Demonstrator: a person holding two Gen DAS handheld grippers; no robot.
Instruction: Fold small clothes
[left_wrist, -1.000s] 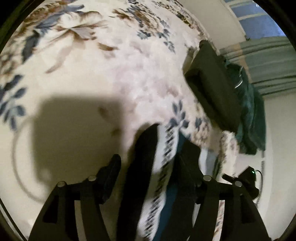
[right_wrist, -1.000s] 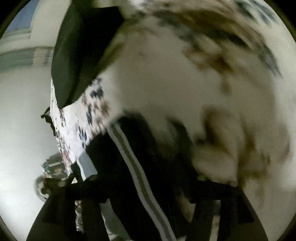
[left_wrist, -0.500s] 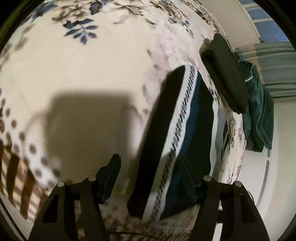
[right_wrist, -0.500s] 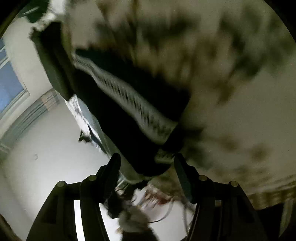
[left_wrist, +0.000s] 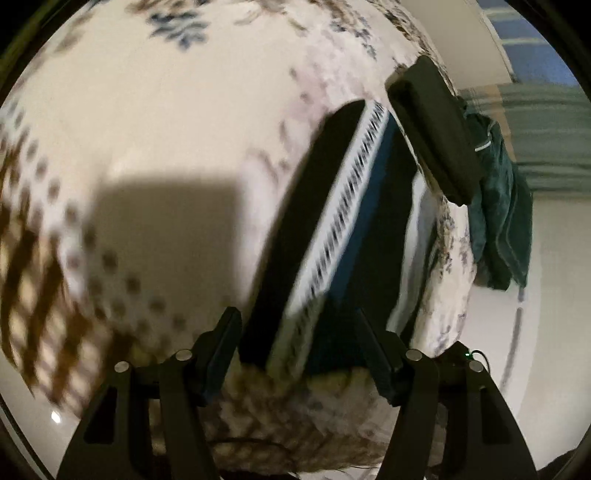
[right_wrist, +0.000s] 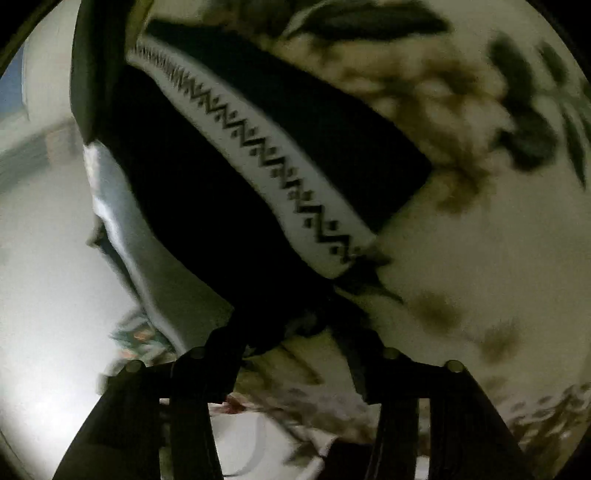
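A folded dark garment (left_wrist: 314, 229) with a white patterned band and a blue stripe lies flat on the cream floral bed cover (left_wrist: 166, 122). My left gripper (left_wrist: 299, 336) is open; its near end lies between the spread fingers, untouched as far as I can see. In the right wrist view the same garment (right_wrist: 258, 155) runs from top left to the middle. My right gripper (right_wrist: 291, 350) is open, its fingers spread just short of the garment's near corner.
A folded black piece (left_wrist: 432, 125) lies beyond the garment near the bed's far edge, with a dark green cloth (left_wrist: 498, 218) hanging behind it. The bed edge drops away on the right in the left wrist view. A brown checked border (left_wrist: 33, 288) marks the near left.
One second ago both grippers held the garment; they let it go on the bed. Since half a second ago both have drawn back slightly and the garment lies still.
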